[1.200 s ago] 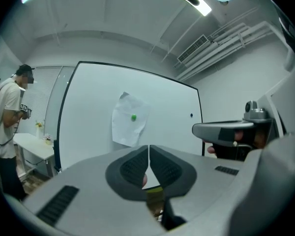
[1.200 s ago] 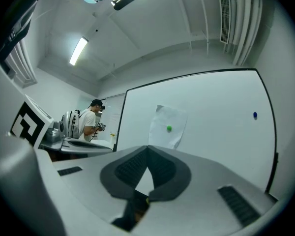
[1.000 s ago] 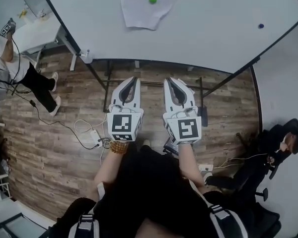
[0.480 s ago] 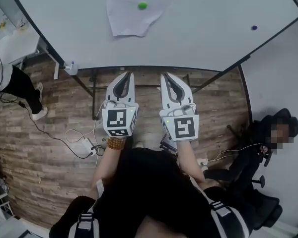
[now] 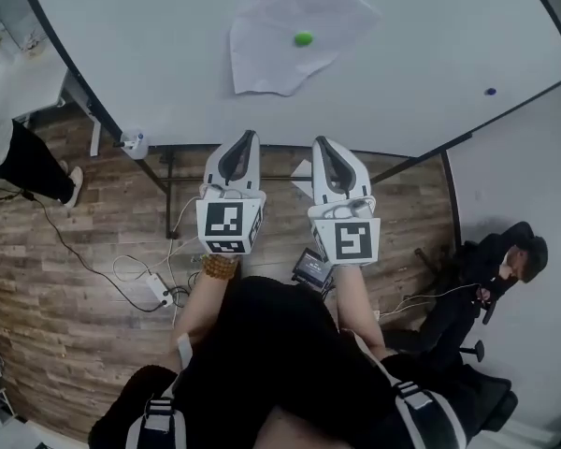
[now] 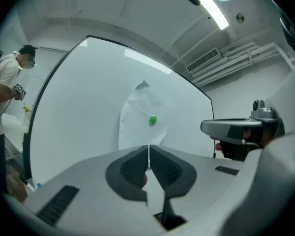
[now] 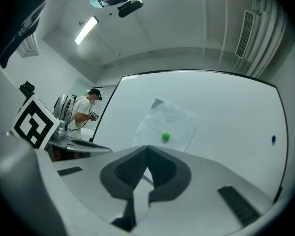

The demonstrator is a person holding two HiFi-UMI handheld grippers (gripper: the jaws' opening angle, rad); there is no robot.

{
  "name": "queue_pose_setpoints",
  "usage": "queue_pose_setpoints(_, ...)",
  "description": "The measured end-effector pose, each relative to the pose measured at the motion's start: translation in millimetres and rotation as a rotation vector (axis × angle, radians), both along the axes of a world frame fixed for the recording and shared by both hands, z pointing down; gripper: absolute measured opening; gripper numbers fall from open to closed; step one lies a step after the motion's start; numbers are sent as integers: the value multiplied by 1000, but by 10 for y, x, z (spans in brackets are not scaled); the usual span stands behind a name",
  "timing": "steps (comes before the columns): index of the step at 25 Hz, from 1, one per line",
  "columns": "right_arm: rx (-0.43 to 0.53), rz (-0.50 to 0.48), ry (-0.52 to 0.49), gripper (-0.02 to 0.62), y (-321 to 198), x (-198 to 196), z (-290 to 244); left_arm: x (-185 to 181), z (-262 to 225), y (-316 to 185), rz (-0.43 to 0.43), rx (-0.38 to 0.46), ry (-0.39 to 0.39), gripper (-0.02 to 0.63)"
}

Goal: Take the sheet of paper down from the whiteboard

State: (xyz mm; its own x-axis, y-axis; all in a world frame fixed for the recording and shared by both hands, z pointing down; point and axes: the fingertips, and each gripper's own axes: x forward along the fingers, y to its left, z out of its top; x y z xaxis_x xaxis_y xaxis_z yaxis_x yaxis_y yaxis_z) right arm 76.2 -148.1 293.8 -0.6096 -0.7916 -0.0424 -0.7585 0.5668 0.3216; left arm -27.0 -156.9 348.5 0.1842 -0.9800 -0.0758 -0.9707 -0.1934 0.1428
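Head cam sits up top and looks steeply down. The big white black-framed whiteboard [image 5: 150, 54] fills the upper frame, brown wood-plank floor [image 5: 65, 279] sits lower left, and the left gripper [image 5: 244, 138] and right gripper [image 5: 321, 144] are mid-frame. Each gripper cam rides behind its own jaws and faces the board roughly level, from some way off. All three views share the crumpled white sheet of paper [image 5: 271, 59] and its round green magnet [image 5: 303, 38]. Each gripper cam also catches the other gripper at its edge.
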Motion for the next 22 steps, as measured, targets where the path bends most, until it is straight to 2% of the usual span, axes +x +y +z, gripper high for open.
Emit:
queue_pose_setpoints(4,17,14,13,-2,-239,-256,-11,-307,-14,-182,-7,22,2,18)
queue_pose_setpoints(8,38,25,28,-2,-362,-484,-25,-591,1,-261,-11,32,-34,18)
queue_pose_setpoints(11,32,48,24,-2,-471,-553,4,-759,88,-338,-3,18,-16,19)
queue_pose_setpoints(22,76,71,16,-2,-842,-654,-7,-876,117,-692,64,47,-8,20)
